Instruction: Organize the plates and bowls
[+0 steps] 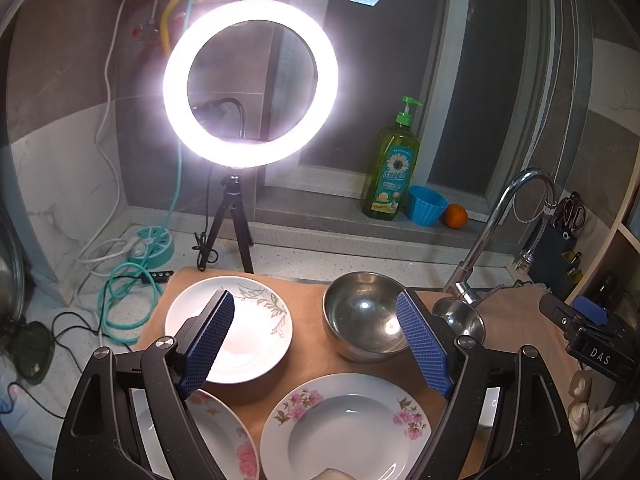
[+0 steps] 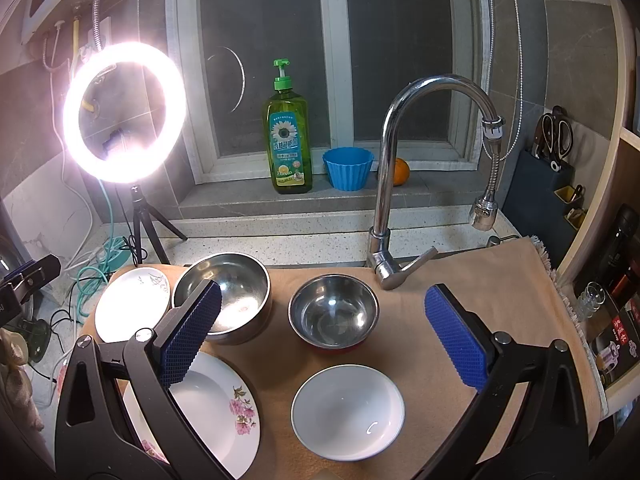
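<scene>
On the tan mat point(image 1: 306, 300) lie a white leaf-pattern plate point(image 1: 256, 320), a steel bowl point(image 1: 360, 316) and two pink-flower plates point(image 1: 348, 424) point(image 1: 228, 436). A second steel bowl point(image 1: 460, 316) peeks out behind my left gripper's right finger. My left gripper point(image 1: 316, 314) hovers open above the plates, holding nothing. In the right wrist view, my right gripper point(image 2: 324, 300) is open and empty over a smaller steel bowl point(image 2: 334, 312) and a plain white bowl point(image 2: 348, 412). The larger steel bowl point(image 2: 240, 292), a flower plate point(image 2: 220, 404) and the leaf plate point(image 2: 128, 304) lie to its left.
A lit ring light point(image 1: 250, 84) on a tripod stands behind the mat, with cables and a teal power strip point(image 1: 154, 242) to its left. A faucet point(image 2: 396, 184) rises at the mat's back edge. Dish soap point(image 2: 287, 140), a blue cup point(image 2: 348, 168) and an orange point(image 2: 401, 171) sit on the sill. A knife block point(image 2: 540, 184) stands right.
</scene>
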The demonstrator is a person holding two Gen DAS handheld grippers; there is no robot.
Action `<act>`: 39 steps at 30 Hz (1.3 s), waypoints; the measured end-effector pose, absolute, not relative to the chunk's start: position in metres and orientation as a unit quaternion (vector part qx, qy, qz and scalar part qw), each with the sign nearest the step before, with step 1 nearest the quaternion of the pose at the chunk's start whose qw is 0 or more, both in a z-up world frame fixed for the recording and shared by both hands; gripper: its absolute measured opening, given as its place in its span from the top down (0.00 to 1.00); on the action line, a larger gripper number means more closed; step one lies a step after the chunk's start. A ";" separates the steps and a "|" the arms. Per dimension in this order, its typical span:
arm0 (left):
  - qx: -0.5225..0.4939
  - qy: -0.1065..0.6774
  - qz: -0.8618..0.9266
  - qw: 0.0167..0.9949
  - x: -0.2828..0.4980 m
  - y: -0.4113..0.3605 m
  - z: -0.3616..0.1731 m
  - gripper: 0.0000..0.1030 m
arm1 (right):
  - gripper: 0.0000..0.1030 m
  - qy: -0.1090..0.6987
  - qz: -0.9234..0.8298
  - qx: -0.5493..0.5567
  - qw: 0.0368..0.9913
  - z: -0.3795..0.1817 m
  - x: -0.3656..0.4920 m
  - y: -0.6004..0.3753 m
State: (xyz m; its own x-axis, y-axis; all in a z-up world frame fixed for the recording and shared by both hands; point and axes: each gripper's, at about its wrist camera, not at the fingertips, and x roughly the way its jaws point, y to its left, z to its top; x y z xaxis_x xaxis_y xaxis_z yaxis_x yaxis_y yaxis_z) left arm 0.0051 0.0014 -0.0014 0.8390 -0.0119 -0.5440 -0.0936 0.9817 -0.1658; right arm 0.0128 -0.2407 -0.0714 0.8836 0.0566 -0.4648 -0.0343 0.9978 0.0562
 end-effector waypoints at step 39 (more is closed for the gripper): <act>-0.131 0.357 -0.002 0.925 0.001 0.031 -0.043 0.41 | 0.13 0.315 0.070 -0.005 0.947 -0.106 0.022 -0.228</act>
State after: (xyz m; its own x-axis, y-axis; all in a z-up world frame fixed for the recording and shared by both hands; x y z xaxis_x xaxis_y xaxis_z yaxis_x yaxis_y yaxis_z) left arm 0.0005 0.0307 -0.0426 0.7448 -0.0972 -0.6602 -0.0894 0.9659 -0.2430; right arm 0.0218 -0.2284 -0.1055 0.7922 0.1301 -0.5963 -0.1365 0.9900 0.0347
